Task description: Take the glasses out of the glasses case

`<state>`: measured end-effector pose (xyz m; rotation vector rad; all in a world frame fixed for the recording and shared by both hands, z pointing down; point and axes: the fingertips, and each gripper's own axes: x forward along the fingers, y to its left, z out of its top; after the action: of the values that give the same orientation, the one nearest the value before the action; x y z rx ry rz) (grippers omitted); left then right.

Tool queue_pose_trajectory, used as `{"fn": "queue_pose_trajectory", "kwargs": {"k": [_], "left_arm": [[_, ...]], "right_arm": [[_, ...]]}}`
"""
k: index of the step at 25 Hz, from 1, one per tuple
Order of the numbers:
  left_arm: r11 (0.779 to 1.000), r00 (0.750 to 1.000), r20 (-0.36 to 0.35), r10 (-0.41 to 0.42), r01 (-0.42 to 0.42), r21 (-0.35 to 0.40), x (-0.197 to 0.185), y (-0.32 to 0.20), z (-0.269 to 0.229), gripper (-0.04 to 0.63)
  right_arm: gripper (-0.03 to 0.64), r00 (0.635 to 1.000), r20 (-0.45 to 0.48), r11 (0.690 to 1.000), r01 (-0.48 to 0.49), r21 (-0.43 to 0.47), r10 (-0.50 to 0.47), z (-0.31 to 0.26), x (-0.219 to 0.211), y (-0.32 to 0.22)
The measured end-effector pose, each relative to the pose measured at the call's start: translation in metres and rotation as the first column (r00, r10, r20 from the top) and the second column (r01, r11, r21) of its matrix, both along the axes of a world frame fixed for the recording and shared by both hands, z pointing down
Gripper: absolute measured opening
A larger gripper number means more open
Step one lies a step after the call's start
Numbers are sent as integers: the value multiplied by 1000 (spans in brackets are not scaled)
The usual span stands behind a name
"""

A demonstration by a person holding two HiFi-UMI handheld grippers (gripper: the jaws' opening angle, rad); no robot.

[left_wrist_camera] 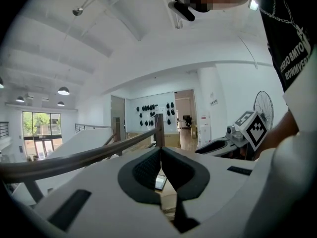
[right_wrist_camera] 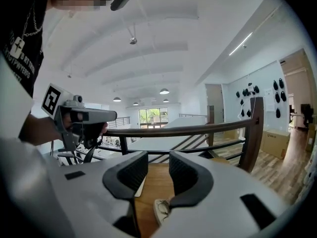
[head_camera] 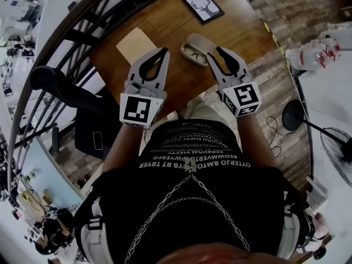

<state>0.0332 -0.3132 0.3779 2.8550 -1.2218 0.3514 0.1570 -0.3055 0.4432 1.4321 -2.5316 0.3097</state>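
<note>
Head view and both gripper views, one moment. An open clamshell glasses case of beige material lay on the brown wooden table. Its long axis ran obliquely from upper left to lower right in the head view, and its lid was raised on the side away from the person. A pair of dark-rimmed glasses rested folded in the lower shell, lengthwise along the same axis. The left gripper had its black ribbed pads brought together at the tips, with nothing between them, and was held just left of the case. The right gripper had its jaws well apart and gripped nothing. Its tips overlapped the near right end of the case in the head view, though contact could not be judged from any view. In the right gripper view the case and glasses appeared low in the gap, by the foot of the right-hand pad. Each gripper carried a black-and-white square marker: left cube, right cube. Pale lettering on the person's black T-shirt was upside down and probably not legible. A black-framed deer picture and a tan rectangular sheet also lay on the table.
</note>
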Motion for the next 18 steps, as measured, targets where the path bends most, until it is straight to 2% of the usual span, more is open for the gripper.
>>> {"fn": "queue_pose_trajectory", "kwargs": {"k": [3, 18], "left_arm": [[1000, 1000, -23, -20, 19, -10, 0, -5, -2, 29], [998, 998, -38, -57, 56, -36, -1, -15, 11, 29]], "right_arm": [[121, 1000, -5, 1000, 9, -15, -9, 9, 0, -7], [123, 997, -28, 991, 64, -119, -68, 63, -2, -26]]}}
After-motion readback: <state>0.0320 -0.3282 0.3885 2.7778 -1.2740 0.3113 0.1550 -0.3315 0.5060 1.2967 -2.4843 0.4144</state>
